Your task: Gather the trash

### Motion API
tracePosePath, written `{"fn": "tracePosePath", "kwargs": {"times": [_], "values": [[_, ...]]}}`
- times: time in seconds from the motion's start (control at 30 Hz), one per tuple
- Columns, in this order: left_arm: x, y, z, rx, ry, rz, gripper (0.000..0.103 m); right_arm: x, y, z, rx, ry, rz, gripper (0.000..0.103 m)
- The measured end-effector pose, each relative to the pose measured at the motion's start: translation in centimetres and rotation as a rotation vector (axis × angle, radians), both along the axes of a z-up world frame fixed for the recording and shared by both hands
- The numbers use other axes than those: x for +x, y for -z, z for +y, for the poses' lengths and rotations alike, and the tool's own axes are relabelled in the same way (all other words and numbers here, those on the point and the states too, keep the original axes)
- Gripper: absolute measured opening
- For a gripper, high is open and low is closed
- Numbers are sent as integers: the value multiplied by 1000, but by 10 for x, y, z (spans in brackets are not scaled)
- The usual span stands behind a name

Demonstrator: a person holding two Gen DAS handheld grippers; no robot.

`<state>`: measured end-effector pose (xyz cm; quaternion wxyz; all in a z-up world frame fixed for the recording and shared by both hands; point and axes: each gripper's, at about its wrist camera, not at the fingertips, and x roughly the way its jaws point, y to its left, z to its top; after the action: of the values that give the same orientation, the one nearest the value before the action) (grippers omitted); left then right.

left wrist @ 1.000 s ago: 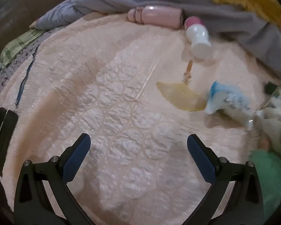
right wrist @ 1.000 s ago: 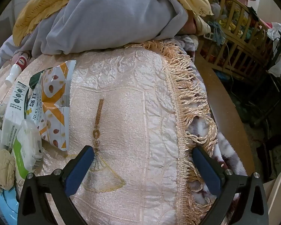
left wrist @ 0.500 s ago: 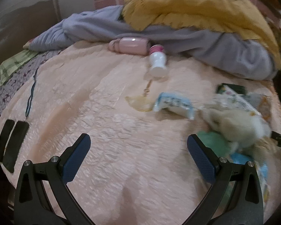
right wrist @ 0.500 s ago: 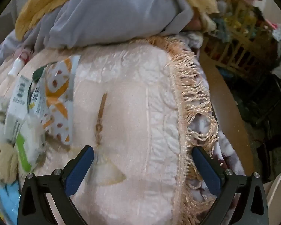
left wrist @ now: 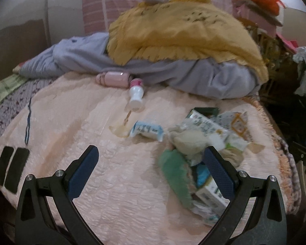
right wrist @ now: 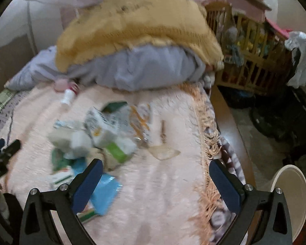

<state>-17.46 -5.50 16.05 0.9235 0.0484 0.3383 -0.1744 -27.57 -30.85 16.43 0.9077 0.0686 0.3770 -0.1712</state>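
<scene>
A heap of trash lies on the peach bedspread (left wrist: 75,134): wrappers and cartons (left wrist: 206,126), a crumpled tissue wad (left wrist: 188,140), a green wrapper (left wrist: 173,169) and a blue-white packet (left wrist: 146,130). A small white bottle with a pink cap (left wrist: 136,96) lies further back. My left gripper (left wrist: 151,171) is open and empty, held above the bed just left of the heap. In the right wrist view the heap (right wrist: 104,134) lies left of centre, with a blue wrapper (right wrist: 106,194) nearest. My right gripper (right wrist: 156,181) is open and empty above the bedspread.
A grey blanket (left wrist: 193,75) under a yellow one (left wrist: 179,32) is piled at the back, with a pink case (left wrist: 114,78) beside it. The fringed bed edge (right wrist: 208,143) is on the right. A wooden crib (right wrist: 248,61) and a white bin (right wrist: 291,196) stand beyond.
Both grippers have pulled back and up from the bed, so the whole trash heap and the blanket pile now show. Both stay open.
</scene>
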Motion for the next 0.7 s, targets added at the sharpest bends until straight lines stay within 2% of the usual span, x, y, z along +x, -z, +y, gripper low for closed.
{"fn": "tracePosePath", "kwargs": {"times": [0.17, 0.33, 0.7], "values": [[-18, -16, 0, -30, 29, -40, 102, -16, -21, 29, -18, 35, -130, 103], [-35, -30, 3, -42, 35, -105, 102, -22, -34, 47, -27, 26, -180, 103], [-71, -60, 23, -41, -5, -172, 102, -47, -51, 65, -55, -6, -265, 103]]}}
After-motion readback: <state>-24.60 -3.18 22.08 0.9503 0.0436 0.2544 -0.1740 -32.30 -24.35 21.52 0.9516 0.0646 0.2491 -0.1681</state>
